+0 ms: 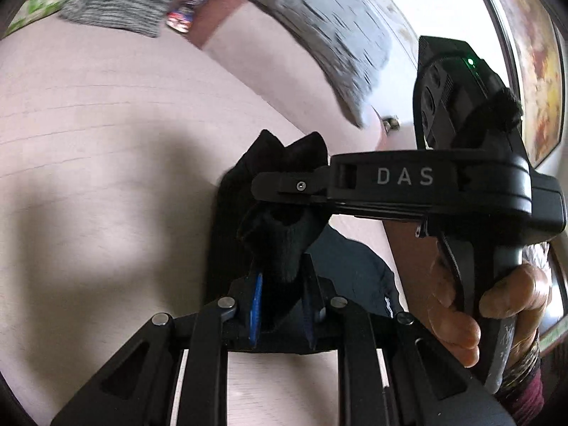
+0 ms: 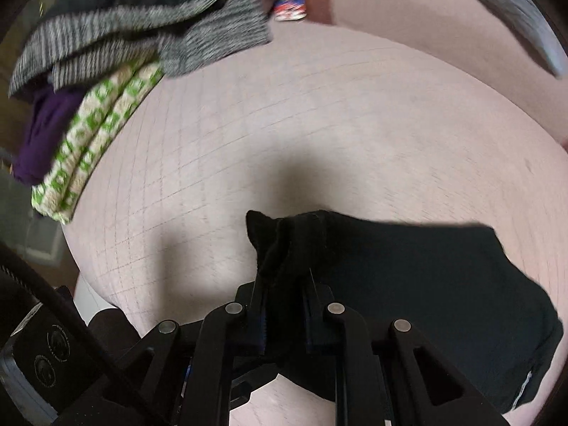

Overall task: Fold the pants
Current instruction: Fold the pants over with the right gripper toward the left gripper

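The black pants (image 2: 419, 284) lie bunched on the pale pink bed sheet (image 2: 319, 124), spreading right and toward me in the right wrist view. My right gripper (image 2: 284, 284) is shut on a gathered edge of the pants. In the left wrist view my left gripper (image 1: 282, 284) is shut on a black fold of the pants (image 1: 284, 245). The right gripper (image 1: 284, 190) reaches in from the right, its fingers clamped on the same bunch just above my left fingers. A hand (image 1: 497, 305) holds its handle.
A pile of folded clothes, grey striped (image 2: 142, 35), purple and green-checked (image 2: 96, 149), sits at the far left edge of the bed. A grey patterned pillow (image 1: 319, 28) lies at the far side. A framed picture (image 1: 536, 71) hangs on the right wall.
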Available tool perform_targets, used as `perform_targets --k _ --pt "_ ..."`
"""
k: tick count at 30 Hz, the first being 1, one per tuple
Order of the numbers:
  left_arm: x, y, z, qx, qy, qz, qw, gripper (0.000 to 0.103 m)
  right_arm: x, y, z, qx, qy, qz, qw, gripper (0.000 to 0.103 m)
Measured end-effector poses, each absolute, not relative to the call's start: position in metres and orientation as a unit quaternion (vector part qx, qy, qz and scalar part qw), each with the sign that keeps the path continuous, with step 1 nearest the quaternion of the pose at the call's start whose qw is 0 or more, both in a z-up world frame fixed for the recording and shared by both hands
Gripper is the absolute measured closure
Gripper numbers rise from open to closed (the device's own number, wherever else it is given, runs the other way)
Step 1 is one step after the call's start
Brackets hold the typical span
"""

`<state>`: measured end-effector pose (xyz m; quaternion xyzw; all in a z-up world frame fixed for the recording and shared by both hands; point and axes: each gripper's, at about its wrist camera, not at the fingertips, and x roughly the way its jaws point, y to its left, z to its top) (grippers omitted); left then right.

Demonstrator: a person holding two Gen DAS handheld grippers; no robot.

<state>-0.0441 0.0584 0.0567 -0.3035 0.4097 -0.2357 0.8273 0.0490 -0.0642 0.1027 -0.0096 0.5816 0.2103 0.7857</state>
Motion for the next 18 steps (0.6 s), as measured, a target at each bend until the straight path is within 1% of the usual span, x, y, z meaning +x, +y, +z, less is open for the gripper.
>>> perform_targets --k 4,8,11,15,16,18 --pt "-0.041 0.013 0.058 -0.285 0.428 -0.245 0.822 0.085 0.042 -0.119 0.099 0.042 0.573 0.187 0.797 0.088" --pt "-0.034 -0.034 0.055 -0.246 0.445 -0.256 0.822 0.085 0.036 -0.160 0.082 0.074 0.571 0.159 0.802 0.088" --pt "-0.035 -0.053 0.051 -0.233 0.458 -0.265 0.816 0.081 0.031 -0.200 0.067 0.102 0.574 0.144 0.800 0.088" --pt "-0.040 -0.066 0.052 -0.222 0.471 -0.280 0.807 0.080 0.024 -0.236 0.045 0.110 0.571 0.117 0.805 0.088" --pt "-0.043 -0.066 0.052 -0.219 0.473 -0.282 0.806 0.080 0.022 -0.243 0.039 0.109 0.571 0.108 0.806 0.087" --pt "-0.047 -0.065 0.052 -0.213 0.474 -0.282 0.806 0.078 0.021 -0.256 0.030 0.108 0.566 0.094 0.812 0.078"
